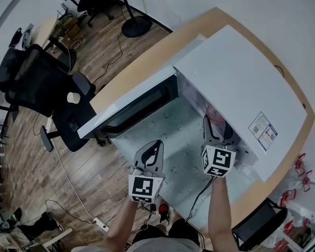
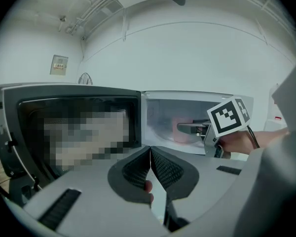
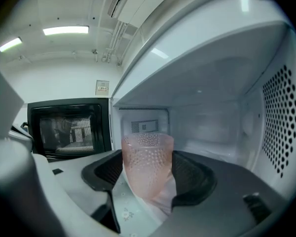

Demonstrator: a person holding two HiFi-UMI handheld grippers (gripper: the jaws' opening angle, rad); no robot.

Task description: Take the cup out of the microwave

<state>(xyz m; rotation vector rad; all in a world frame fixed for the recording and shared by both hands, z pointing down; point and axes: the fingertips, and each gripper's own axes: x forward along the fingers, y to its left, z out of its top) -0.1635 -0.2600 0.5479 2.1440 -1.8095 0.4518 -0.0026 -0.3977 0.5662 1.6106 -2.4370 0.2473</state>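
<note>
A pink dimpled cup (image 3: 147, 167) stands upright on the floor of the open white microwave (image 1: 241, 77). My right gripper (image 3: 148, 174) reaches into the cavity and its pads (image 3: 111, 169) lie against both sides of the cup, with no gap showing. In the head view the right gripper (image 1: 212, 122) disappears under the microwave's top. From the left gripper view the cup (image 2: 183, 131) shows faintly pink behind the right gripper (image 2: 190, 128). My left gripper (image 1: 156, 145) hovers over the table before the open door (image 1: 136, 106), jaws shut (image 2: 150, 151) with nothing held.
The microwave sits on a wooden table with a pale patterned cloth (image 1: 173, 130). Its door swings out to the left. The cavity's perforated wall (image 3: 276, 122) lies close on the right. Black office chairs (image 1: 34, 80) and a power strip (image 1: 100, 223) are on the floor beyond the table's edge.
</note>
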